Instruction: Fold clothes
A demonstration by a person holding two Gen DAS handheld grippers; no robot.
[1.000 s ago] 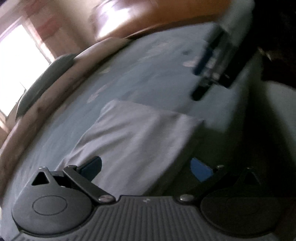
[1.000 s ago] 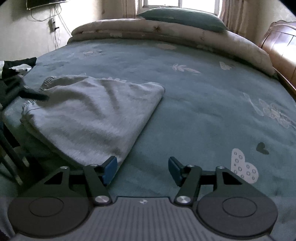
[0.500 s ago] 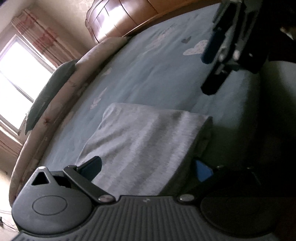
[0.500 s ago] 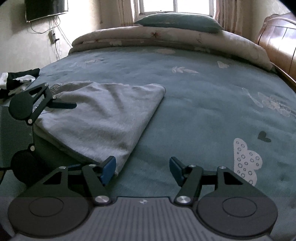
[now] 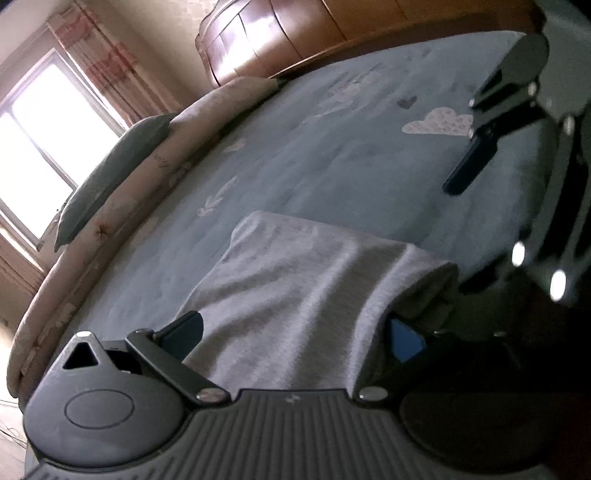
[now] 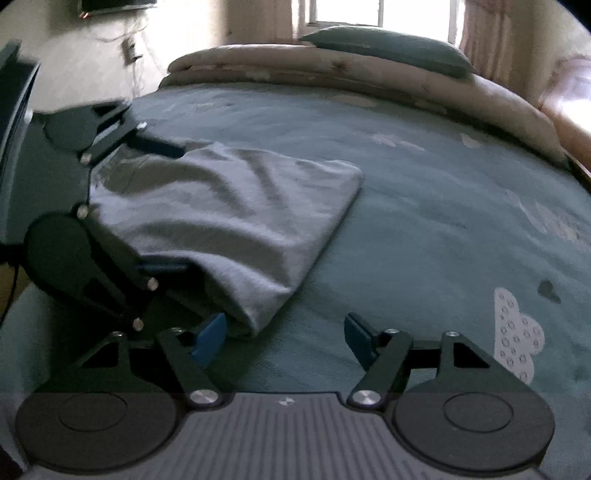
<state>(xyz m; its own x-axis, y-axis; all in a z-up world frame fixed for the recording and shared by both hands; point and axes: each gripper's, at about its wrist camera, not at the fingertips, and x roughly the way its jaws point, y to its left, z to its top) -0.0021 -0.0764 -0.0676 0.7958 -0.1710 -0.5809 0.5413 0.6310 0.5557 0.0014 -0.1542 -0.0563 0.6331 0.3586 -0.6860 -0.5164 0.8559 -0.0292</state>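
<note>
Risk item: your left tongs point(image 5: 295, 332) straddle, unclamped, the folded grey garment point(image 6: 236, 218) on the bed point(image 6: 424, 229); your right tongs point(image 6: 284, 338), opening emptily beside its corner, may snag and unfold it.

bed point(image 6: 424, 206): teal cover | window point(image 6: 380, 11): bright, curtained | headboard point(image 5: 295, 40): wooden

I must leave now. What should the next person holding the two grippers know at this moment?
Left gripper: open, its fingers on both sides of the near edge of the grey garment; no clear pinch.
Right gripper: holds nothing, jaws opening, at the garment's near corner.
Garment: on the teal bed cover, already folded into a rough rectangle.
Left to do: grip the near edge and make the next fold, if one is wanted.
</note>
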